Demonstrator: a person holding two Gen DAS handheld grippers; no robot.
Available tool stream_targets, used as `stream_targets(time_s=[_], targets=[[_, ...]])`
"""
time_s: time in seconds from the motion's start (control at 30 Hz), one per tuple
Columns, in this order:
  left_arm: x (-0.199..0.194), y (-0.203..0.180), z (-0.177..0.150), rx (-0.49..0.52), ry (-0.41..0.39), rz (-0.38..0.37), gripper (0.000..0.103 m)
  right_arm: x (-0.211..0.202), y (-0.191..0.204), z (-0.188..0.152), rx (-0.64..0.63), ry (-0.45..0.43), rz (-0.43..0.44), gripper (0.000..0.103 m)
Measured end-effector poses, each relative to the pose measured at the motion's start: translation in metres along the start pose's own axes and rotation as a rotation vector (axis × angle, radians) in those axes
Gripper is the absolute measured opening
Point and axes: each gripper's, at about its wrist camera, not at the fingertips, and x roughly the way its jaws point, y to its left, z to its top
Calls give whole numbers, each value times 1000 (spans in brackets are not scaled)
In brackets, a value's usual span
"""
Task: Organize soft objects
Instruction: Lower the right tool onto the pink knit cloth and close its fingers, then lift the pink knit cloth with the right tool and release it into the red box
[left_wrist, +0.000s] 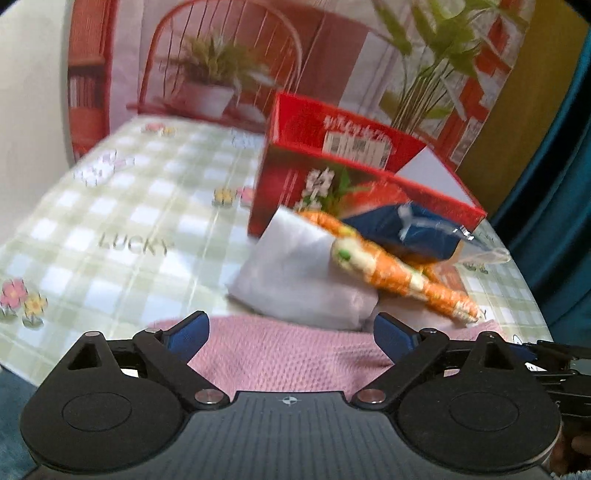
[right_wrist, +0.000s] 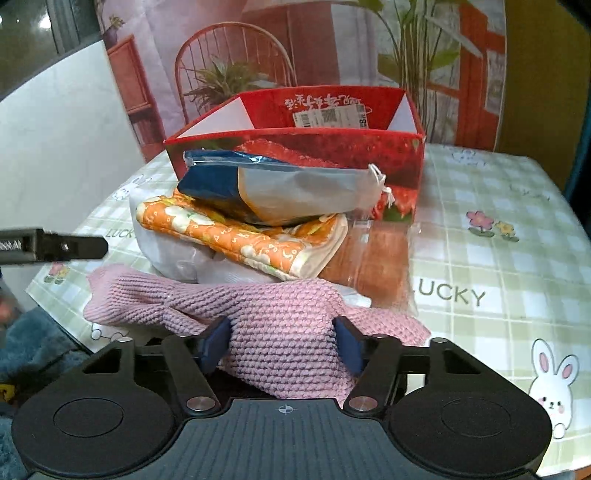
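The right claw (right_wrist: 282, 341) is pinching the pink knitted cloth (right_wrist: 280, 332): both blue pads (right_wrist: 216, 341) press into a bunched fold of the knit, which bulges between them and hangs over the near table edge. The left claw (left_wrist: 290, 336) is spread wide, with the same pink cloth (left_wrist: 288, 350) lying beneath and between its pads; neither pad touches it. This view is blurred.

Directly beyond the right claw sits a pile of soft items. A white bundle (right_wrist: 166, 247) lies at the bottom, with an orange patterned cloth (right_wrist: 240, 236) on top of it. A blue item in a clear bag (right_wrist: 280, 192) rests on the orange cloth. A brown item in clear wrap (right_wrist: 373, 266) lies beyond and to the right. Behind the pile stands an open red box (right_wrist: 295, 147).

All items rest on the green checked tablecloth (right_wrist: 498, 258).
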Motion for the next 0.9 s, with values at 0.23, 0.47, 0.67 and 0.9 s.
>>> stream_targets(time_s=[0.23, 0.47, 0.67, 0.9], targets=[[19, 12, -6, -82, 91, -66, 95, -1, -1, 4, -18, -21, 9, 42], [42, 23, -14, -154, 147, -124, 77, -1, -2, 6, -12, -34, 8, 40], [49, 27, -16, -178, 169, -138, 77, -1, -1, 6, -14, -34, 8, 40], [35, 22, -13, -141, 101, -169, 29, -4, 6, 7, -42, -44, 10, 38]])
